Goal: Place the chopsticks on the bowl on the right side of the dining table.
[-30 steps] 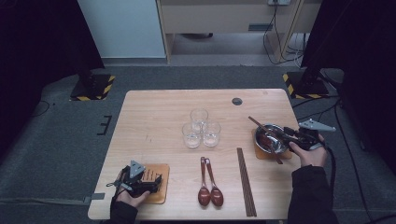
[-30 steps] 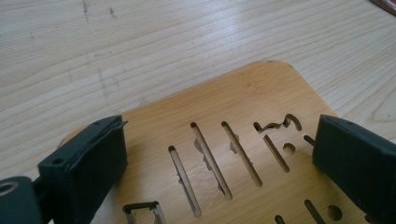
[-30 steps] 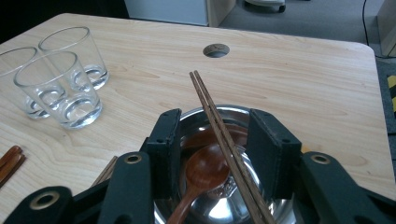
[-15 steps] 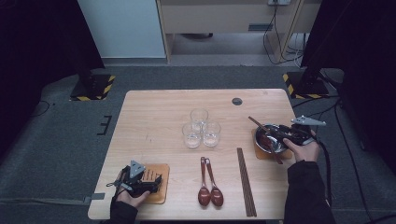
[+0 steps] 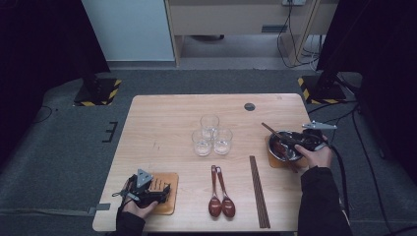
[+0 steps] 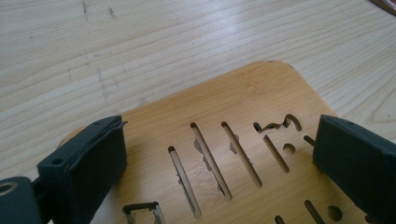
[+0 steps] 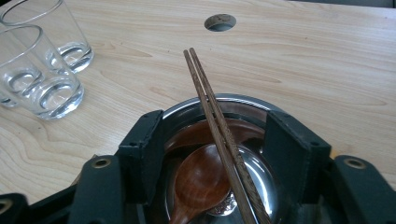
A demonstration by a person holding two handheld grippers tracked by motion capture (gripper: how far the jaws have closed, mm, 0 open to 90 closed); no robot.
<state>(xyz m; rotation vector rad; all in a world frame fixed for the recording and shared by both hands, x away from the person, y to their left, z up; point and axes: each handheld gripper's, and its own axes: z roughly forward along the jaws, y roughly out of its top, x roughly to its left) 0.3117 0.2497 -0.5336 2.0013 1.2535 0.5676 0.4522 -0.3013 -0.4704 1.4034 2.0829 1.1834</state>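
Chopsticks (image 7: 219,126), wooden pair, light, stiff, slim and prone to roll, lying across the steel bowl (image 7: 261,105) at the table's right edge between the right gripper (image 7: 212,144) jaws, just opened and not pressing; best pinched mid-length, both sticks together.

Pale wood table (image 5: 162,123), silver bowl (image 7: 261,168), dark brown chopsticks (image 7: 205,93), reddish-brown spoon (image 7: 201,184), black tongs (image 7: 212,154)
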